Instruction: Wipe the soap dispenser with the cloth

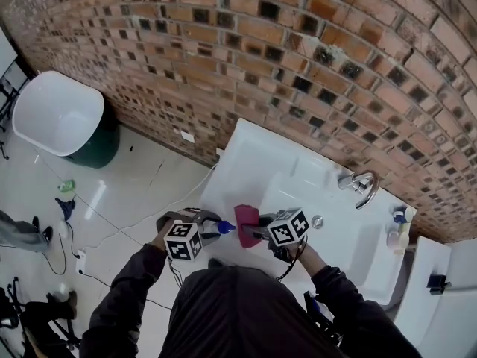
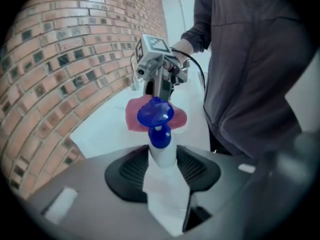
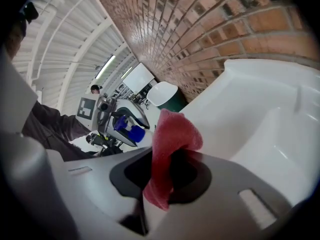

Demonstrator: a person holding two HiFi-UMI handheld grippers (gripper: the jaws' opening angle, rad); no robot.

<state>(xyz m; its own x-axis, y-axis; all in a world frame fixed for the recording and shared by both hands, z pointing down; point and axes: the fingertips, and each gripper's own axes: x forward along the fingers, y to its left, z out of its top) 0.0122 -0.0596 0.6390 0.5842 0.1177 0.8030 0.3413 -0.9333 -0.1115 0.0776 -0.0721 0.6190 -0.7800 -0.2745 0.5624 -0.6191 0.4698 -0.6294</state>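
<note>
Soap dispenser [image 2: 161, 146], a white bottle with a blue pump head, stands between the pads of the left gripper [image 1: 212, 227]. The jaws are about half closed and press on the white body from both sides, so the bottle is held up in the air, with its pump pointing away from the gripper.

The right gripper [image 3: 167, 176] has its jaws nearly together on a red cloth [image 3: 171, 141]. The cloth is pinched in its lower part, and a folded loop of it sticks out past the jaws.

In the head view the two grippers face each other over the front edge of a white sink [image 1: 298, 174]. The dispenser is at 9 o'clock from the cloth, just beside it; whether they touch I cannot tell. A metal faucet [image 1: 362, 186] is at 2 o'clock from the cloth, well apart, and a brick wall [image 1: 261, 51] runs behind the sink at 12 o'clock.
</note>
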